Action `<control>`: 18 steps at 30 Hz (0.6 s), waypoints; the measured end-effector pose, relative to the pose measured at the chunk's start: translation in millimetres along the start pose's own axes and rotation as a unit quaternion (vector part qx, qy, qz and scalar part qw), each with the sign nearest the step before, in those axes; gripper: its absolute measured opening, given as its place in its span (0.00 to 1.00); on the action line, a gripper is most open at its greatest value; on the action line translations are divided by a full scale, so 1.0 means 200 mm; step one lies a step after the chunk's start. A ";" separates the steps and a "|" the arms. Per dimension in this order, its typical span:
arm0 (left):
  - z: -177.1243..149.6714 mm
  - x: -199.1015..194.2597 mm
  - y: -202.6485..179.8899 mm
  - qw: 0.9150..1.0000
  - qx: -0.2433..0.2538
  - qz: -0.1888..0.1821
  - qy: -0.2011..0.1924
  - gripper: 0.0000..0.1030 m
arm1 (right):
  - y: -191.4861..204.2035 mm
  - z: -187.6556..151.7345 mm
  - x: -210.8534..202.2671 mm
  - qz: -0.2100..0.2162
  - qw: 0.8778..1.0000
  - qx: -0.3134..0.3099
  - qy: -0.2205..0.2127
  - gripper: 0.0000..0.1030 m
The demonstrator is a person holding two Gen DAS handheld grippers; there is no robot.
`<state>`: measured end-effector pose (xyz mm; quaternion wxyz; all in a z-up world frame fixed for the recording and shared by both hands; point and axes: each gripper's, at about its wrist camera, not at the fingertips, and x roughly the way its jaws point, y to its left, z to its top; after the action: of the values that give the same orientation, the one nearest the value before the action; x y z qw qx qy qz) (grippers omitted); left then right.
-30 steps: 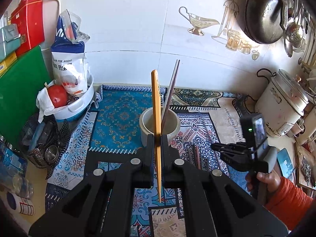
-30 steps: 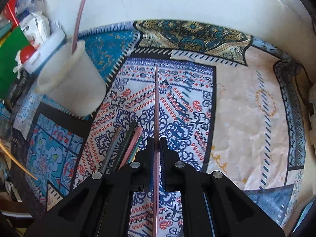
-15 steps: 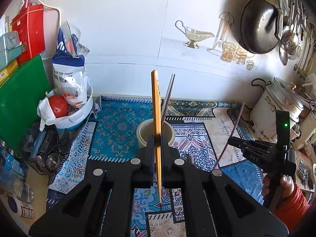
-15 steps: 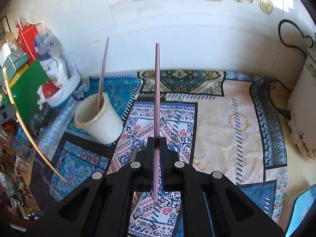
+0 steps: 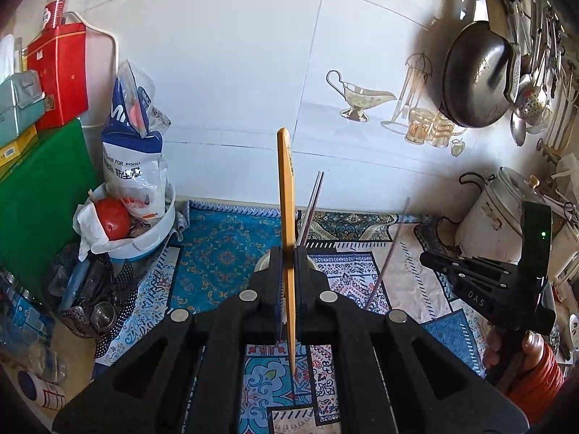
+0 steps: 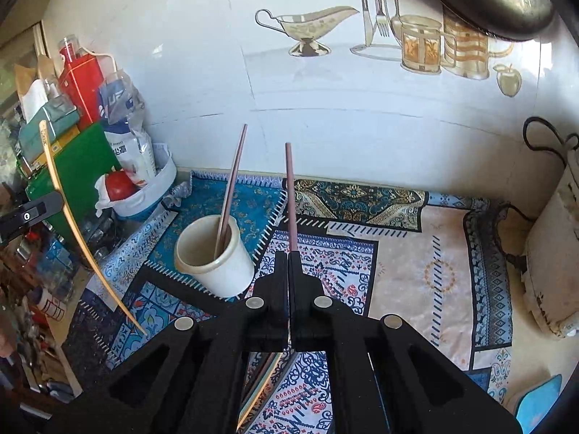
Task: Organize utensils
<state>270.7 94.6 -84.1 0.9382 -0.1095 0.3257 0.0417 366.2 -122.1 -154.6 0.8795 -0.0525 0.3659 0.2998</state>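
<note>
Now that both hands have lifted, the left gripper (image 5: 288,253) pinches a yellow chopstick (image 5: 286,195) and the right gripper (image 6: 288,256) a pink chopstick (image 6: 290,195), ready for the cup (image 6: 213,253) at ten o'clock.

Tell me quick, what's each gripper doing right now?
Left gripper: closed on the yellow chopstick.
Right gripper: closed on the pink chopstick, above the patterned mat.

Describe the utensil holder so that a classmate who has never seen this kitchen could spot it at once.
Find the patterned cloth below the white tiled wall. On its blue part stands a cream cup, upright. Unlike the white bowl at the left, it holds one brownish chopstick.
</note>
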 end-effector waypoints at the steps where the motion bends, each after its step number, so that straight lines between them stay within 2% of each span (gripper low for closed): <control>1: 0.02 0.00 0.01 1.000 -0.001 0.001 -0.003 0.03 | 0.01 0.02 -0.01 0.004 1.000 -0.005 -0.003 0.00; 6: 0.07 0.00 0.03 1.000 -0.006 0.005 -0.018 0.03 | 0.04 0.06 0.04 0.014 1.000 -0.022 0.007 0.00; 12: 0.16 0.03 0.07 0.999 -0.014 0.015 -0.036 0.03 | -0.01 0.06 0.27 0.005 0.997 -0.024 0.071 0.04; 15: 0.21 0.05 0.09 0.999 -0.018 0.020 -0.043 0.03 | -0.06 0.07 0.44 0.009 0.993 -0.013 0.115 0.11; 18: 0.26 0.09 0.10 0.998 -0.020 0.024 -0.047 0.03 | -0.10 0.09 0.59 0.002 0.989 -0.007 0.145 0.29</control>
<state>312.8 125.6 -59.9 0.9488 -0.1180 0.2833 0.0755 453.6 -74.1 -224.0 0.8159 -0.1006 0.4880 0.2934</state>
